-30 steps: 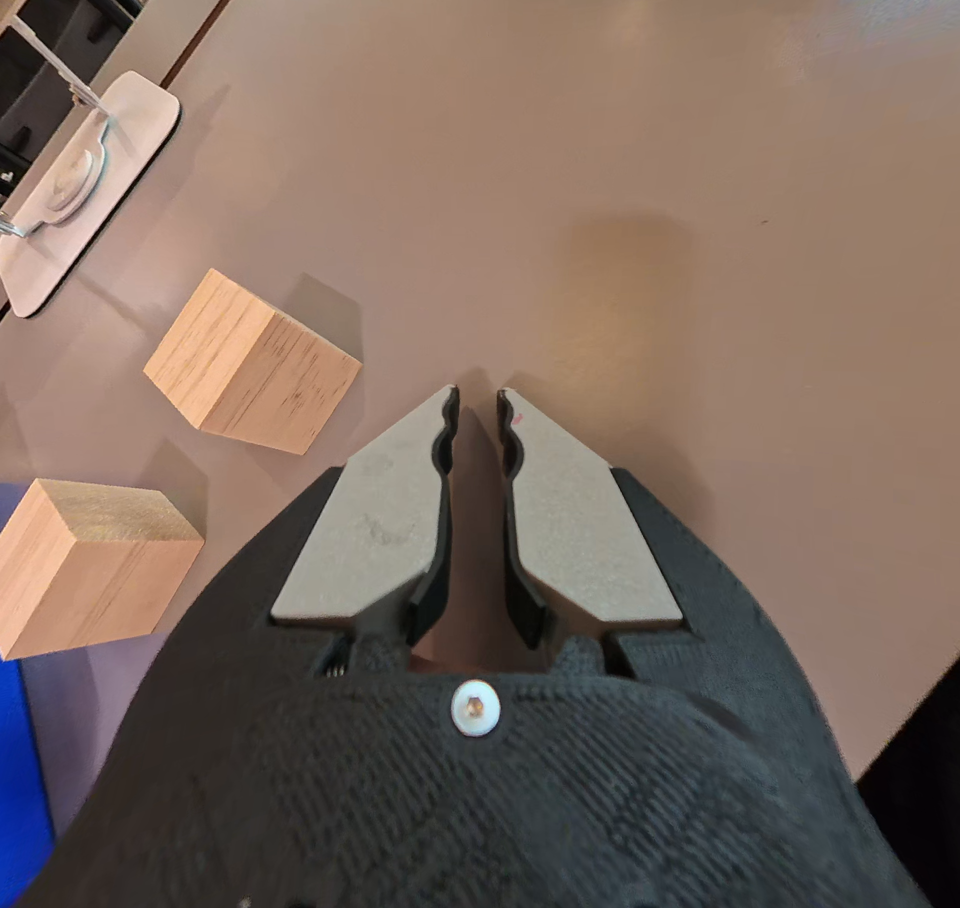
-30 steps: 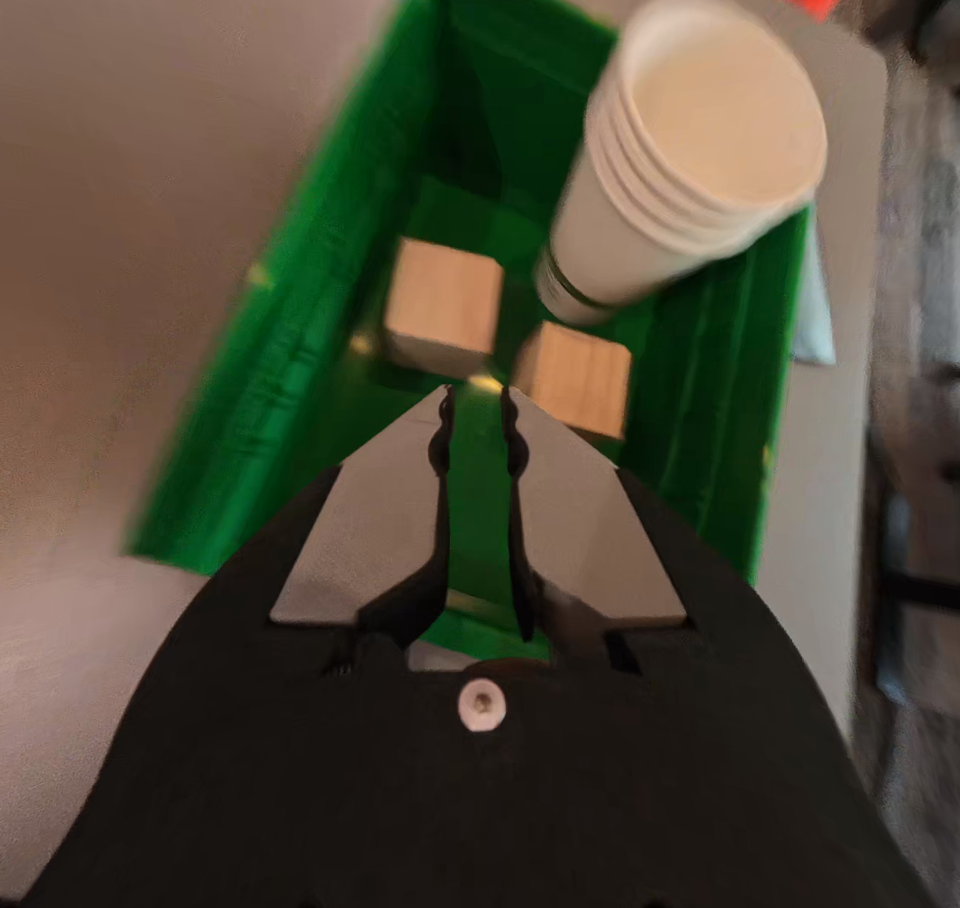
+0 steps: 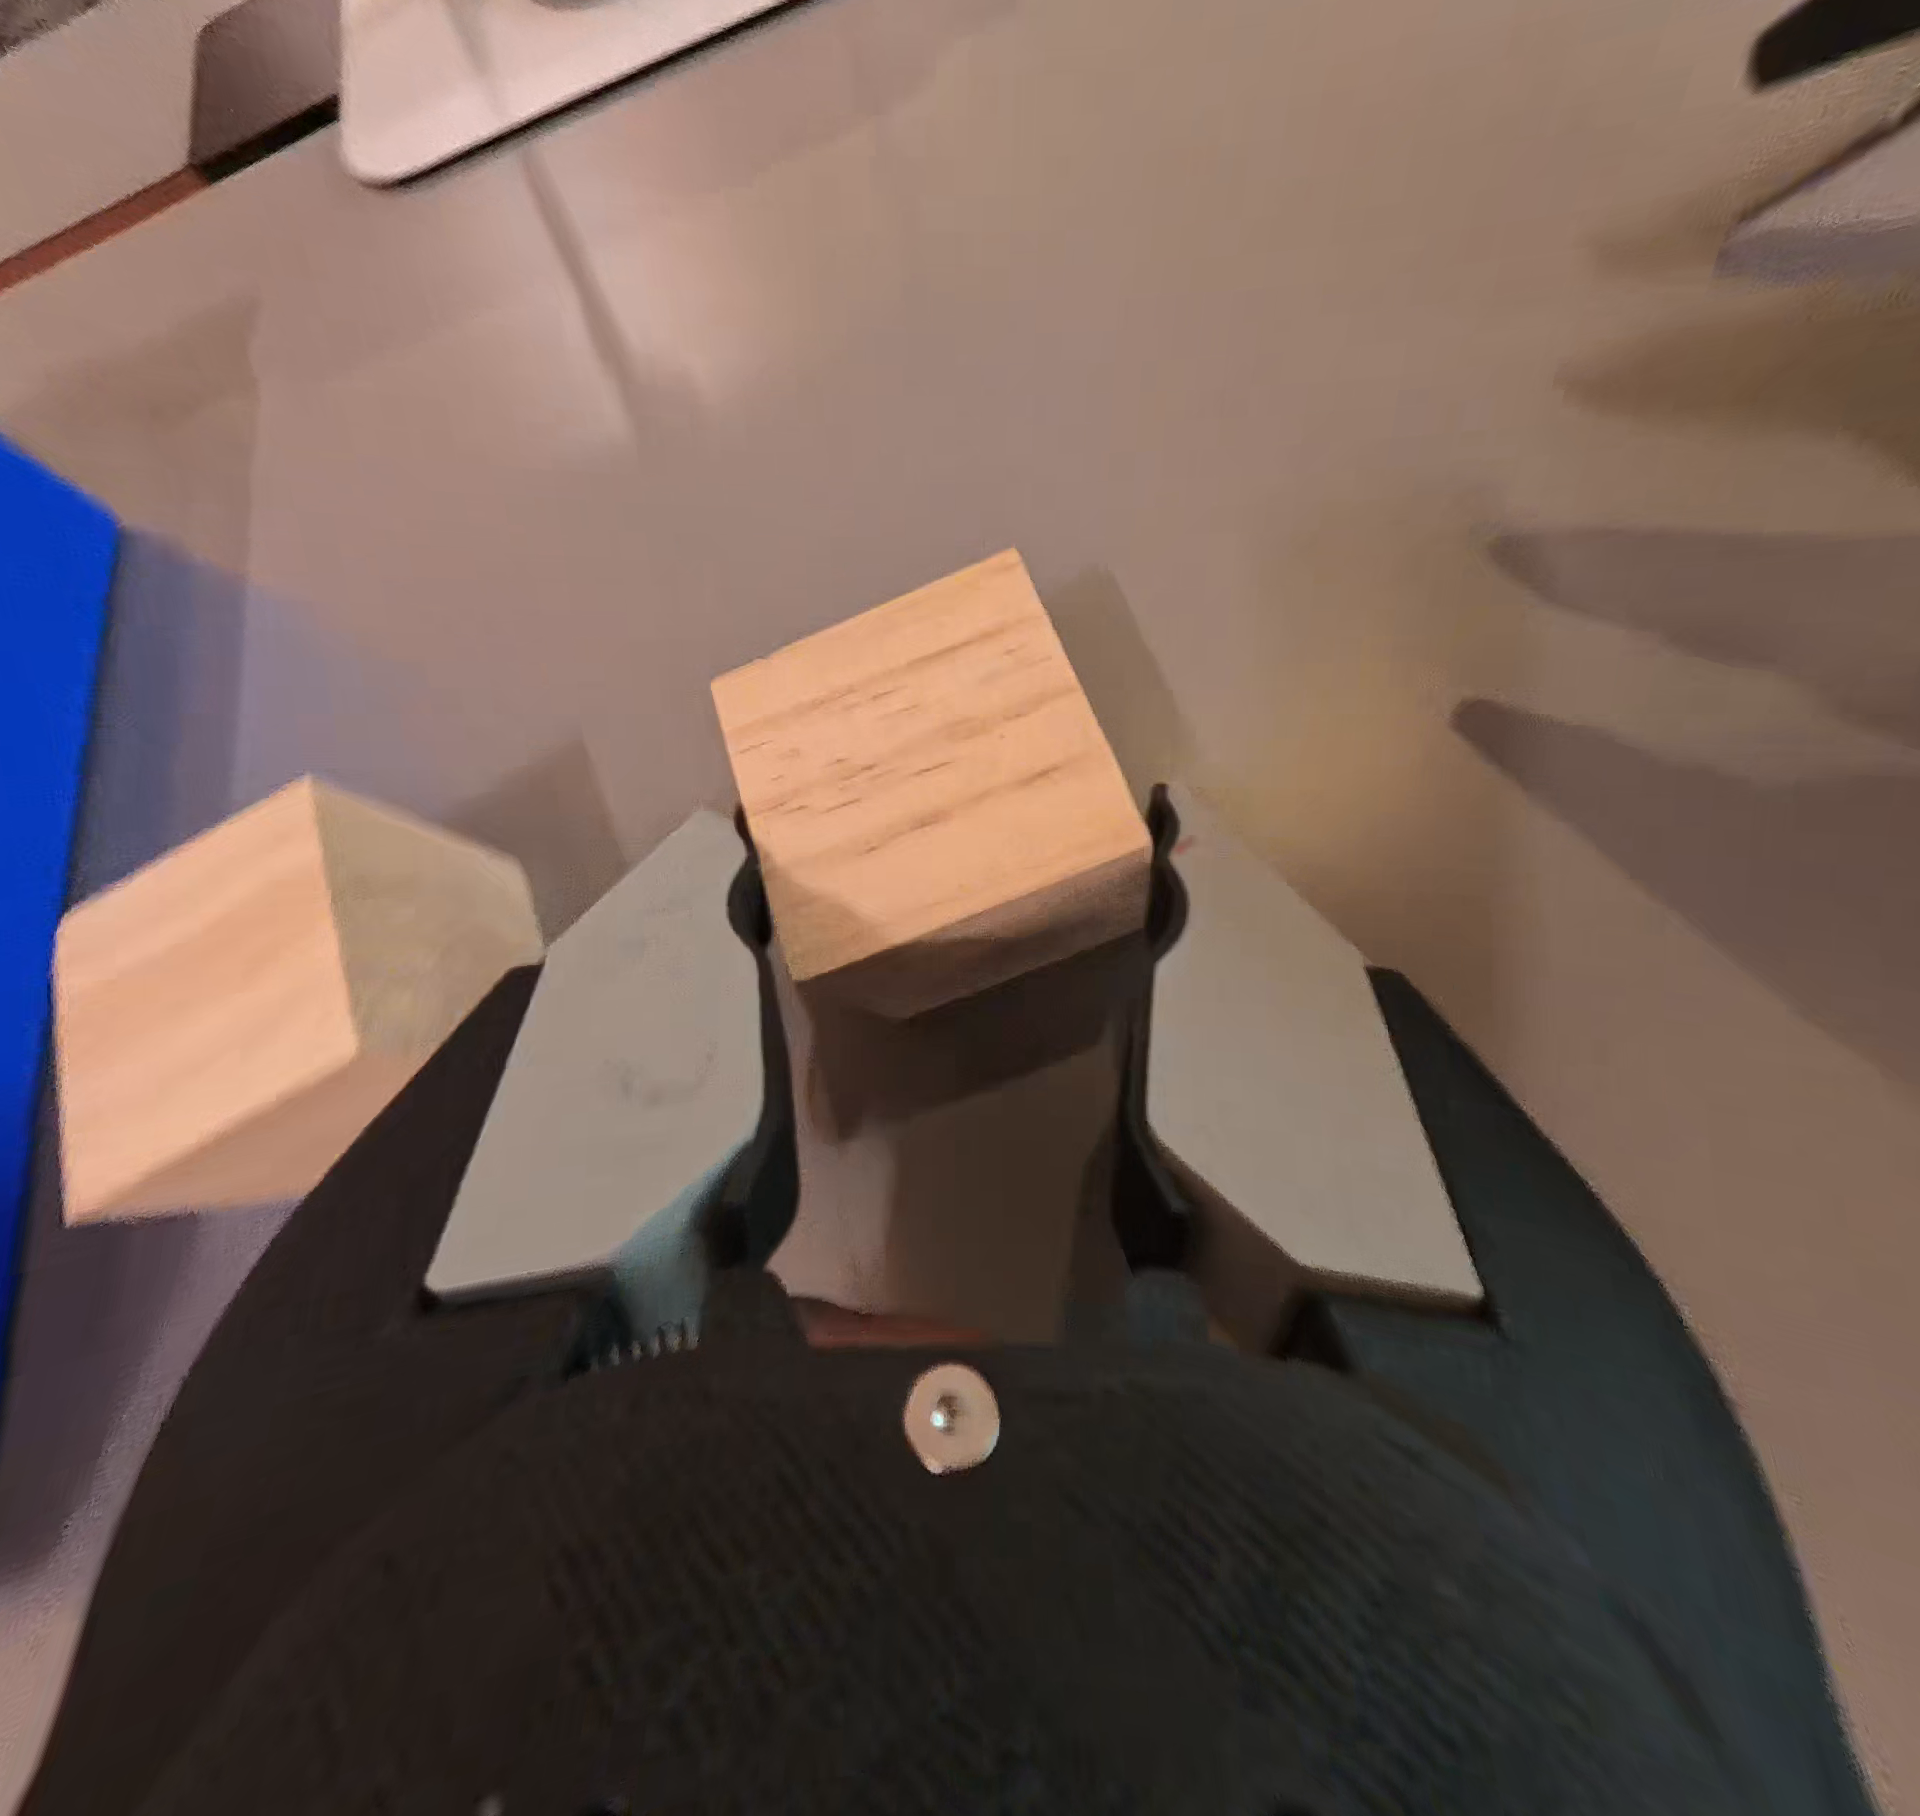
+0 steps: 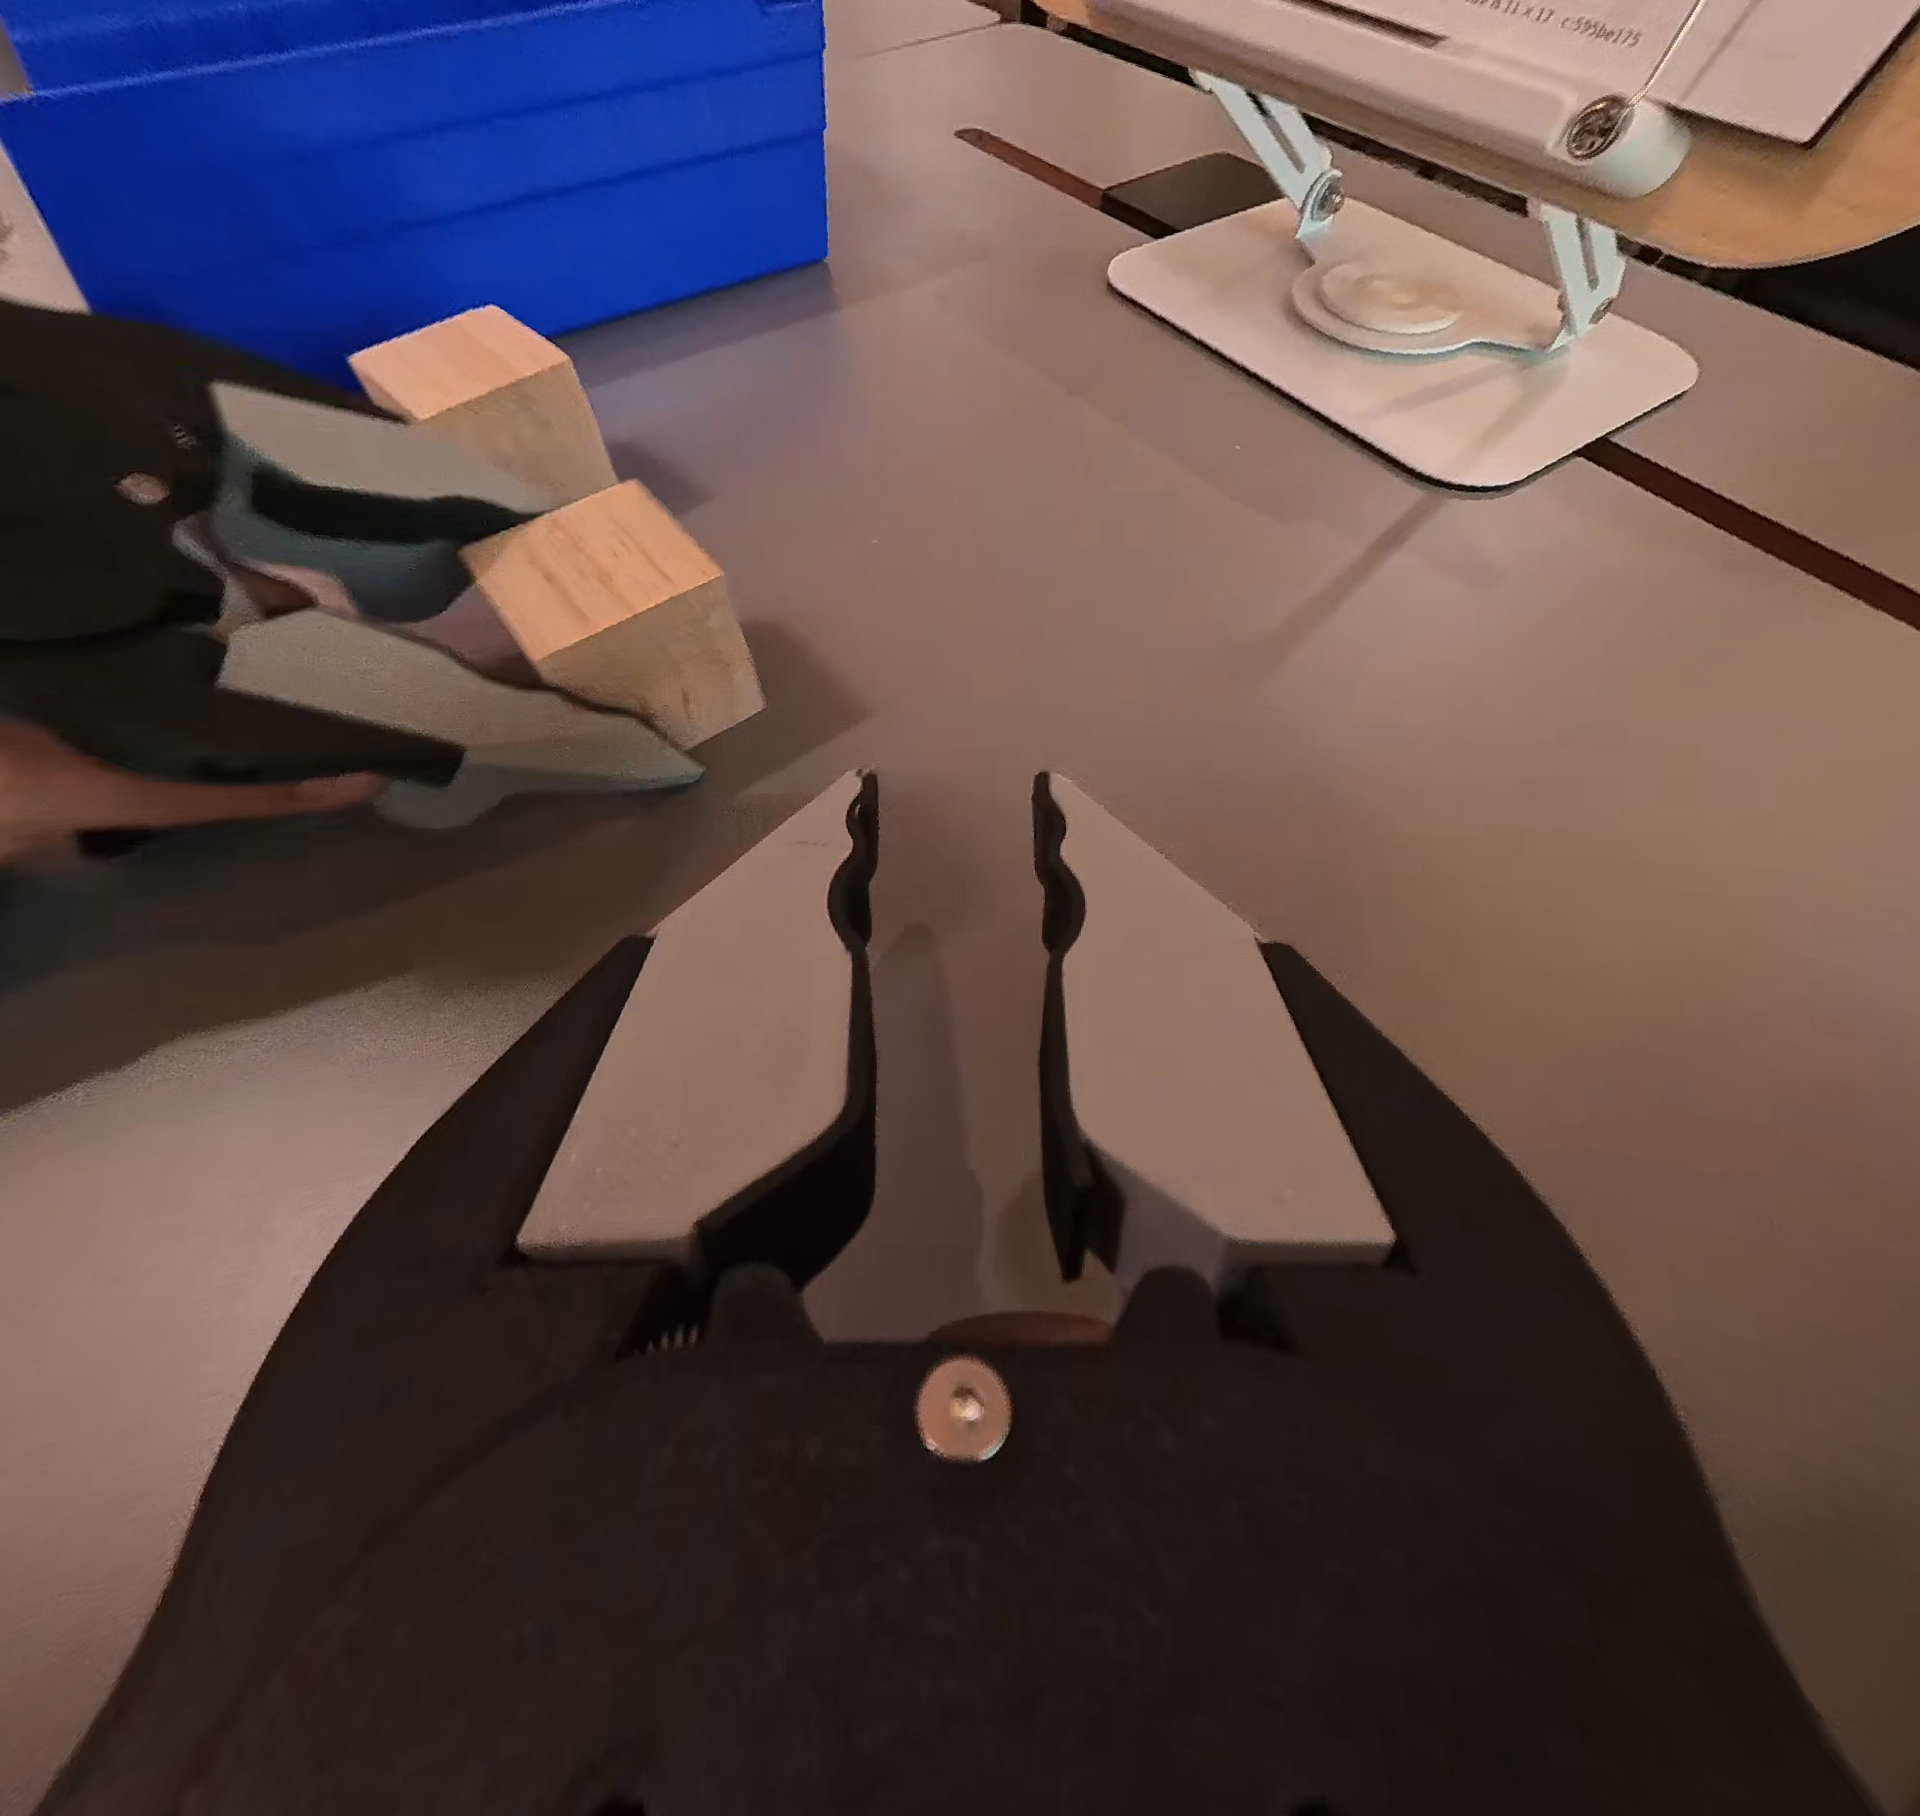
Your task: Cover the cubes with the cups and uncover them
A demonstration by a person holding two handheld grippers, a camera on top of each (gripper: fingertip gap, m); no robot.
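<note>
left tongs (image 3: 951,831) spread wide around a square-edged pale wood cube (image 3: 935,769), pad contact unclear | second grained cube (image 3: 208,997) to their left | right tongs (image 4: 954,810) narrowly parted, bare, over the smooth matte desk (image 4: 1351,727)

Illumination is moderate and warm, producing soft shadows behind the wooden cube (image 3: 930,779) and a diffuse sheen on the grey table (image 4: 1351,727), while motion blur smears the left wrist view's periphery and wide-angle distortion bends the blue bin (image 4: 416,135).
</note>
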